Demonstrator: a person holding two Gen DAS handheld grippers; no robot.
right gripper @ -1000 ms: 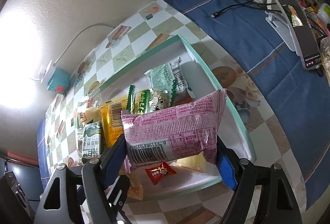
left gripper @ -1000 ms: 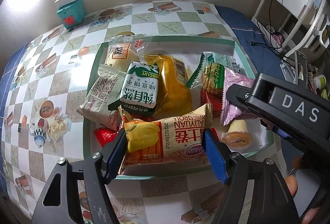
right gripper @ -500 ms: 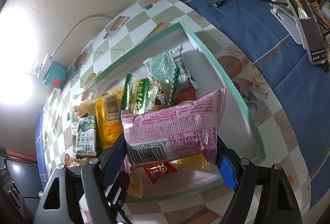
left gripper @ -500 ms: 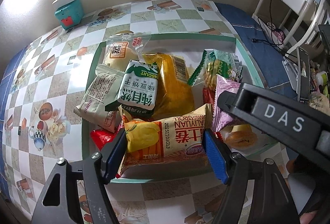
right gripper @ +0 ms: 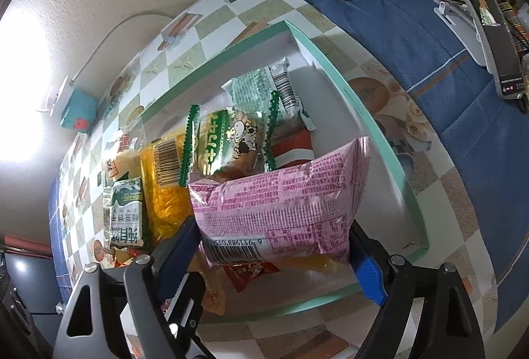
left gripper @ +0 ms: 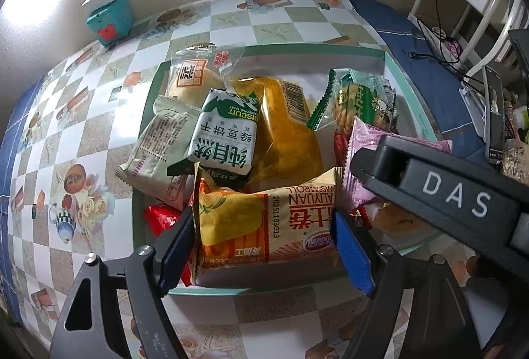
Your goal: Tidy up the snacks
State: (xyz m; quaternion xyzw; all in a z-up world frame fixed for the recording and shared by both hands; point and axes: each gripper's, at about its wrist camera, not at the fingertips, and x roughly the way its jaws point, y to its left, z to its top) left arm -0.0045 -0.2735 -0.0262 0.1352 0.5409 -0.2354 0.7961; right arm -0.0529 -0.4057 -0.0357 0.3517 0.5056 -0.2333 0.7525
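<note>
1. Left gripper [left gripper: 264, 243]: jaws opening, blue pads flanking crinkly yellow-orange roll pack [left gripper: 264, 226] lying at near edge of box [left gripper: 420, 114]; contact at pads unclear.
2. Right gripper [right gripper: 274, 246]: jaws opening, glossy pink pack [right gripper: 281, 203] between blue pads, above box floor near its right wall.
3. Box: shallow, rectangular, white inside, mint rim, on checkered glossy cloth [left gripper: 66, 127].
4. Inside: one green-white biscuit pack [left gripper: 224, 137], one clear amber bag [left gripper: 284, 134], one green serrated-edge cookie pack [right gripper: 231, 140], small red sachets.

"BISCUIT" on the green packet [left gripper: 228, 134], "DAS" on the black claw housing [left gripper: 456, 193].
</note>
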